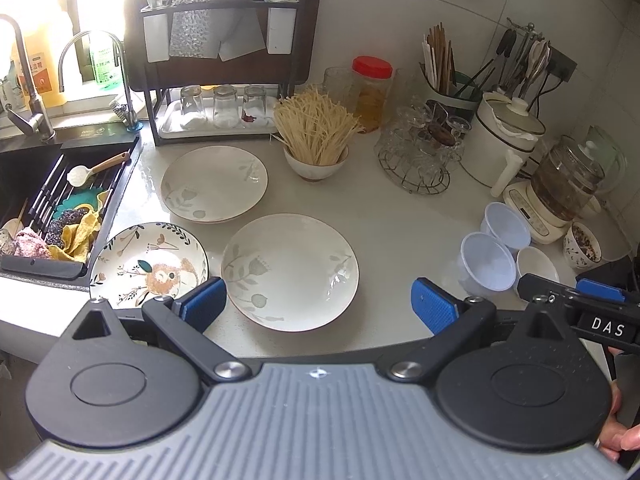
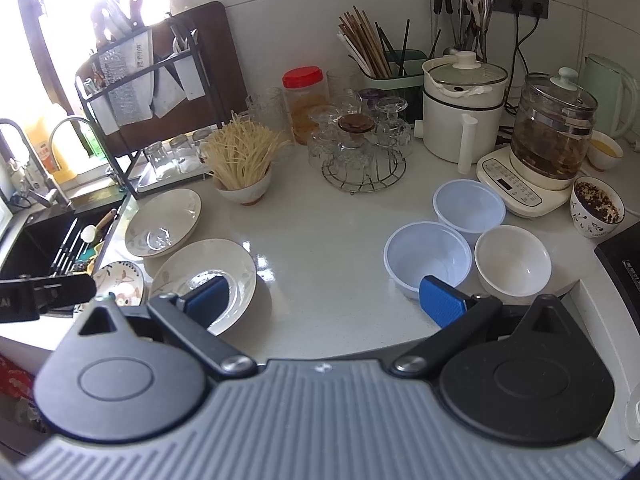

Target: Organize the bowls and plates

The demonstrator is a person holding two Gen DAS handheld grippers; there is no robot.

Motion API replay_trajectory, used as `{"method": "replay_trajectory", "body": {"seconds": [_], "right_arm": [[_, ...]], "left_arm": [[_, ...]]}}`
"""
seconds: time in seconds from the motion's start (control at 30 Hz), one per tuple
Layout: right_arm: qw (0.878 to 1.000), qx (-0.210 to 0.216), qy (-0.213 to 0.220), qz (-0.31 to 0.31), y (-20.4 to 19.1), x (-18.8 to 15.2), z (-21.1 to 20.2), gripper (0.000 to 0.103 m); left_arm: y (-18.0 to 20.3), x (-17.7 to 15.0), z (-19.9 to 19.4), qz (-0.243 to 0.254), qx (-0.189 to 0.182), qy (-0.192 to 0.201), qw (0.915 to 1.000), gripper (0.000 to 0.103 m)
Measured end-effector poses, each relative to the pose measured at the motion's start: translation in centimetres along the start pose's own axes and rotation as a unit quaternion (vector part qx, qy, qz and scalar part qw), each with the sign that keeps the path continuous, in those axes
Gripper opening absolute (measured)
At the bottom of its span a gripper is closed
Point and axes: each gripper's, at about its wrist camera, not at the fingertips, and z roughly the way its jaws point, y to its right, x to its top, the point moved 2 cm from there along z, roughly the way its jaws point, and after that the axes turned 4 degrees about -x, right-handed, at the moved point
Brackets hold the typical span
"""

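Both the left gripper (image 1: 319,306) and the right gripper (image 2: 325,300) were spread apart and held nothing above the counter (image 2: 320,232), where three plates (image 1: 290,271) lay near the sink (image 1: 24,184) and three bowls (image 2: 428,258) stood grouped on the right.

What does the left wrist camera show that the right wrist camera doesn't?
Only the left wrist view shows the whole patterned plate and the cloths in the sink. Only the right wrist view shows the pale green kettle and the small bowl of orange liquid. Both show two leaf-print plates, two translucent plastic bowls, the white bowl and the noodle bowl.
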Motion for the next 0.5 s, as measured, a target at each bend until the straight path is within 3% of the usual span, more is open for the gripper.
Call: {"method": "replay_trajectory", "body": {"seconds": [0.5], "right_arm": [[1.000, -0.003, -0.001, 0.004, -0.16, 0.18, 0.16, 0.103]], "left_arm": [[-0.36, 0.57, 0.04, 0.001, 0.002, 0.004, 1.0000, 0.100]]}}
